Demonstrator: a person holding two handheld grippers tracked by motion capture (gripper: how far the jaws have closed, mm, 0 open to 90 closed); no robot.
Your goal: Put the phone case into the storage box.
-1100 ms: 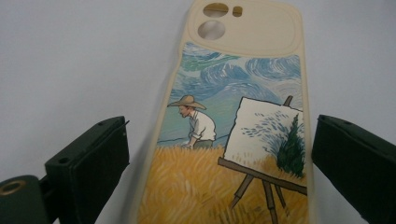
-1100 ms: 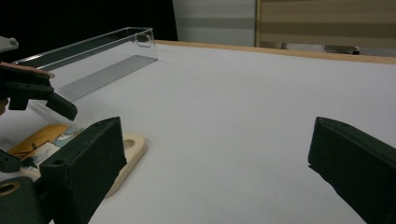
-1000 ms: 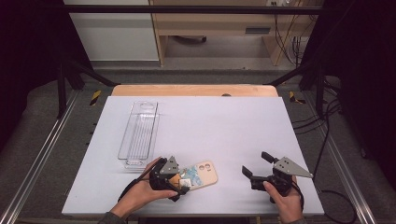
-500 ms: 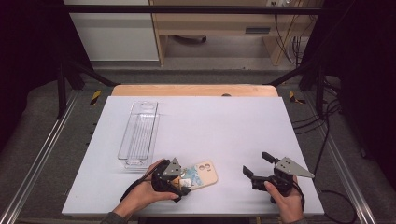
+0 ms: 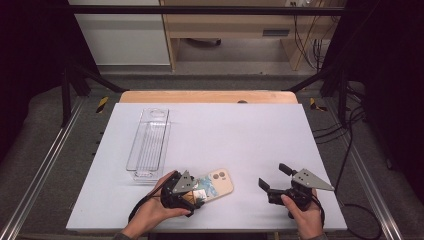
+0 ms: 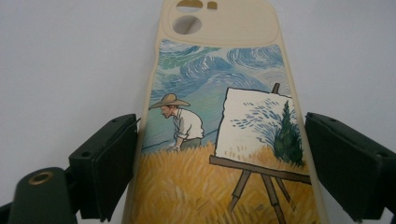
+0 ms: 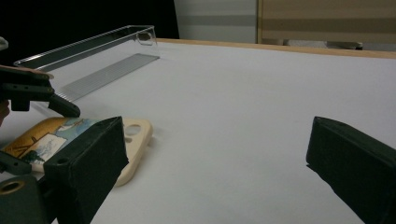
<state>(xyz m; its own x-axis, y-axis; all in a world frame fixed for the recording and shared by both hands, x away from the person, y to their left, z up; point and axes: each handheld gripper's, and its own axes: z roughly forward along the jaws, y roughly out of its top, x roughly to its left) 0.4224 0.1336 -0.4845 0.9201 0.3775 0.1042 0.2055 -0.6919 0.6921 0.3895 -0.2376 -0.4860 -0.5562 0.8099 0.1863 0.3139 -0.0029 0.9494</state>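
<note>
A white table (image 5: pixel 240 135) carried everything, with a strip of bare wood along its far edge. A clear plastic tray (image 5: pixel 148 143) lay lengthwise on its left half. Near the front edge, just right of the tray's near end, a cream phone case (image 5: pixel 216 183) with a painted back lay flat.

Left tool (image 5: pixel 192 196) jaws spread, low near the edge; right tool (image 5: pixel 274 177) agape, level.
</note>
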